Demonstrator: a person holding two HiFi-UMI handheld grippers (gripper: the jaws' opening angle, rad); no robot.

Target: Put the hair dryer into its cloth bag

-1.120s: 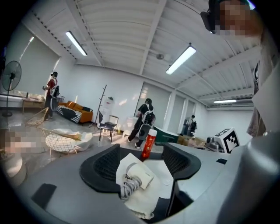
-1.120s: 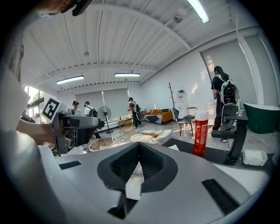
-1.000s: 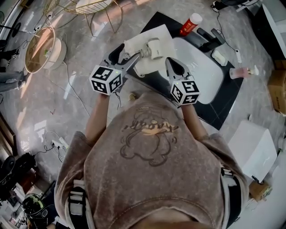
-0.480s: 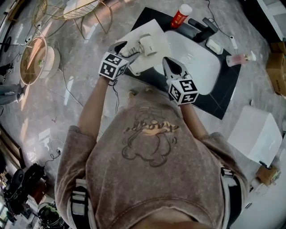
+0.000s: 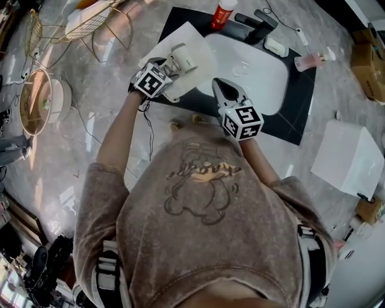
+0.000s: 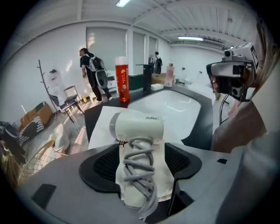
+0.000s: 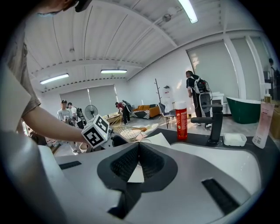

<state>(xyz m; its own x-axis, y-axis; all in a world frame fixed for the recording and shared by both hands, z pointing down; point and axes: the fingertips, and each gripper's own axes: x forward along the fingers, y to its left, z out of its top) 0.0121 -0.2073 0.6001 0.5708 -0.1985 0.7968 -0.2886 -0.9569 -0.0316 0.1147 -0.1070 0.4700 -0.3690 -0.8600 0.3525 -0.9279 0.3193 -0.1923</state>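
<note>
Head view: we find the hair dryer (image 5: 181, 57) over the cloth bag (image 5: 195, 39), left of the sink (image 5: 264, 90). Behind stand one red bottle (image 5: 222, 12), one faucet (image 5: 260, 21) and one pink bottle (image 5: 308, 59).

Left gripper view: the left gripper (image 6: 140, 164) clamps the dryer's cord-wrapped handle.

Right gripper view: the right gripper (image 7: 138, 153) is closed, pinching the bag's edge.

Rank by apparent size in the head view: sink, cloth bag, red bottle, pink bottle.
1. sink
2. cloth bag, partly covered
3. red bottle and pink bottle: they look alike, and the frame edge cuts off the red one, so no ranking.
</note>
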